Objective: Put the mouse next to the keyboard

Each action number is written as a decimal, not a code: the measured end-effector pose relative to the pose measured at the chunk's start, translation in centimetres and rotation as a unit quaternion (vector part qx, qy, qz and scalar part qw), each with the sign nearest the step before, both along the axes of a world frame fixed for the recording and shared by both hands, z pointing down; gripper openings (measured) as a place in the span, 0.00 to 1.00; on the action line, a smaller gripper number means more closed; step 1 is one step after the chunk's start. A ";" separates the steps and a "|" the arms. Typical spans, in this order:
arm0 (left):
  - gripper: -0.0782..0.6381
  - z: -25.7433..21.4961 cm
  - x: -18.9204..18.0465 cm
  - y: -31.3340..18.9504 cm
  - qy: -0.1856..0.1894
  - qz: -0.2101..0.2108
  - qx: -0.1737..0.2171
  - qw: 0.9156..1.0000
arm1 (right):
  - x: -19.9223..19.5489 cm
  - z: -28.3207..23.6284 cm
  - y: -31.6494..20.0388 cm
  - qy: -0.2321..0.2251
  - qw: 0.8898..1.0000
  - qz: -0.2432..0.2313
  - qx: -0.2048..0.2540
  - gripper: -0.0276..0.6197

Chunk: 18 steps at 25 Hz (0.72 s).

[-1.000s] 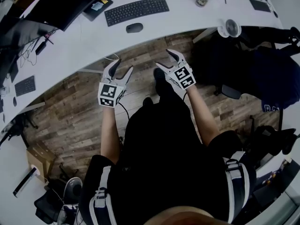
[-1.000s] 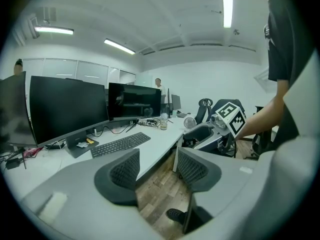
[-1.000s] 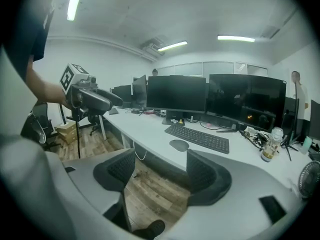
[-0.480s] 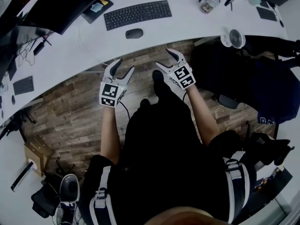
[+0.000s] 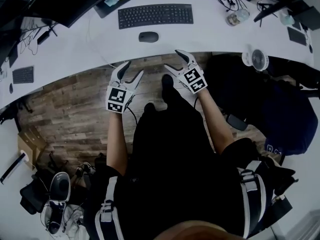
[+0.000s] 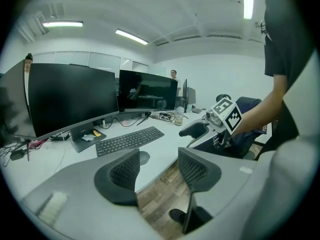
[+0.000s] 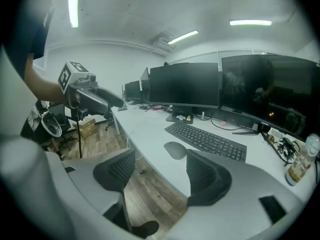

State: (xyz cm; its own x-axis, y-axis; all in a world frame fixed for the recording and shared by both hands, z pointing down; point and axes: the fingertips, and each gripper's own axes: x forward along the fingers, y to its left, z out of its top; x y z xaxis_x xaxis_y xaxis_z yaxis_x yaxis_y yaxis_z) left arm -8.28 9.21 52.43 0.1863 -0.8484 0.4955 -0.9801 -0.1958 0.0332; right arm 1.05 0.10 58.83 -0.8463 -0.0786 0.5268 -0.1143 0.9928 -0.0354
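Monitors, fan & jar on desk; wood floor

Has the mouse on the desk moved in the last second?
No. The mouse still lies in front of the keyboard, same gap; only the camera shifted.

**Left tongs**: jaws apart, with nothing between the ribbed pads. The jaws point forward, away from the torso.

**Right tongs**: jaws apart, with nothing between them. They point forward and lean slightly towards the left tongs.

**Relative position:** The two tongs are held side by side with a clear gap between them. The right tongs sit a little further forward than the left tongs.

**Marker cubes:** The left cube and the right cube face upward, each just behind its jaws.

**Arms:** Both forearms are bare. The left forearm runs nearly straight back from the left tongs. The right forearm runs back and outward from the right tongs.
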 end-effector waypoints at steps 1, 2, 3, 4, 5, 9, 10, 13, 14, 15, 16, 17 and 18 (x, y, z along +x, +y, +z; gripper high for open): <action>0.45 0.0 0.0 -0.2 0.000 -0.007 -0.002 1.000 | -0.2 0.1 -0.2 0.001 1.000 -0.009 -0.002 0.54; 0.45 0.0 0.0 -0.3 -0.001 -0.013 -0.004 1.000 | -0.4 0.2 -0.5 0.001 1.000 -0.018 -0.004 0.54; 0.45 0.0 -0.1 -0.5 -0.001 -0.020 -0.006 1.000 | -0.7 0.3 -0.8 0.001 1.000 -0.025 -0.005 0.54; 0.45 0.0 -0.2 -0.7 -0.001 -0.026 -0.008 1.000 | -0.9 0.4 -1.1 0.002 0.999 -0.031 -0.007 0.54; 0.45 0.0 -0.3 -0.8 -0.002 -0.033 -0.010 0.999 | -1.0 0.5 -1.4 0.004 0.999 -0.037 -0.008 0.54; 0.45 -0.2 -0.8 -1.6 -0.004 -0.059 -0.012 0.998 | -1.8 1.1 -2.6 0.015 0.998 -0.067 -0.007 0.54; 0.45 -0.3 -0.8 -1.8 -0.005 -0.066 -0.012 0.998 | -2.0 1.1 -2.8 0.014 0.997 -0.076 -0.008 0.54; 0.45 -0.3 -0.8 -2.3 -0.003 -0.083 -0.012 0.996 | -2.9 1.2 -3.3 0.012 0.995 -0.102 -0.007 0.54; 0.45 -0.2 -0.7 -2.5 -0.001 -0.087 -0.012 0.996 | -3.1 1.3 -3.4 0.015 0.994 -0.109 -0.006 0.54; 0.45 -0.1 -0.6 -2.6 0.000 -0.089 -0.013 0.996 | -3.2 1.5 -3.6 0.017 0.993 -0.115 -0.005 0.54; 0.45 0.1 -0.5 -2.7 0.001 -0.090 -0.015 0.996 | -3.5 1.6 -3.8 0.018 0.993 -0.119 -0.004 0.54; 0.45 0.3 -0.4 -2.8 0.002 -0.091 -0.018 0.996 | -3.7 1.8 -4.1 0.019 0.992 -0.123 -0.003 0.54; 0.45 0.4 -0.5 -2.8 0.002 -0.092 -0.021 0.996 | -4.1 2.0 -4.3 0.021 0.992 -0.128 -0.001 0.54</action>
